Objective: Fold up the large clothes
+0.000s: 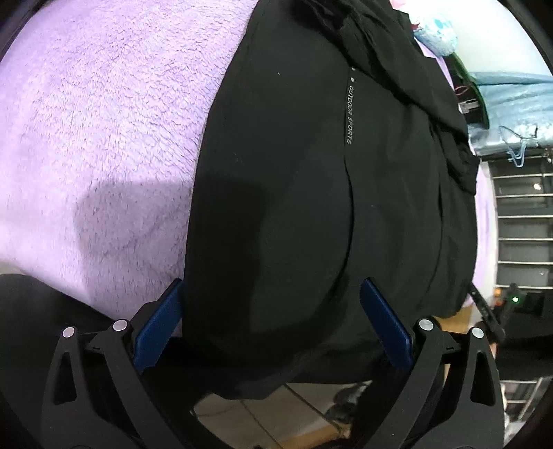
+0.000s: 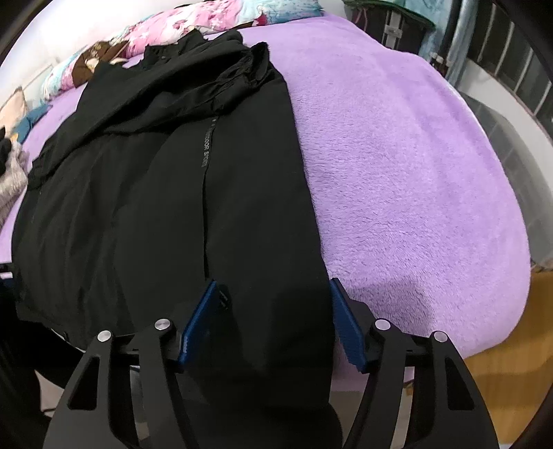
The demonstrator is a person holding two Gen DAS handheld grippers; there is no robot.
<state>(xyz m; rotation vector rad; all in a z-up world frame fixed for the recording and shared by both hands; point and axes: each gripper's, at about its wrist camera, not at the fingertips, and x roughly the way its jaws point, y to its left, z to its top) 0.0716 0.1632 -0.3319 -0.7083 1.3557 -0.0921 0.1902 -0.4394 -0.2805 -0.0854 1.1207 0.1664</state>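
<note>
A black garment (image 1: pixel 293 172) (image 2: pixel 155 207) printed "OUTDOOR SPORTS" (image 1: pixel 349 114) lies spread on a purple fleece blanket (image 1: pixel 103 121) (image 2: pixel 397 172), its near hem hanging over the bed edge. My left gripper (image 1: pixel 272 280) stands wide open over that hem, with its left blue pad (image 1: pixel 162 317) at the garment's left edge. My right gripper (image 2: pixel 273 281) is open more narrowly. It straddles the garment's right-hand strip, which lies flat and unbunched between the pads. A crumpled black part (image 2: pixel 193 69) is piled at the far end.
Floral pillows (image 2: pixel 172 24) and a light blue pillow (image 1: pixel 435 31) lie at the head of the bed. Grey cloth (image 2: pixel 10 176) sits at its left side. A dark bin (image 2: pixel 390 24), a blue hanger (image 1: pixel 518 148) and window bars (image 1: pixel 522 214) stand beyond the bed.
</note>
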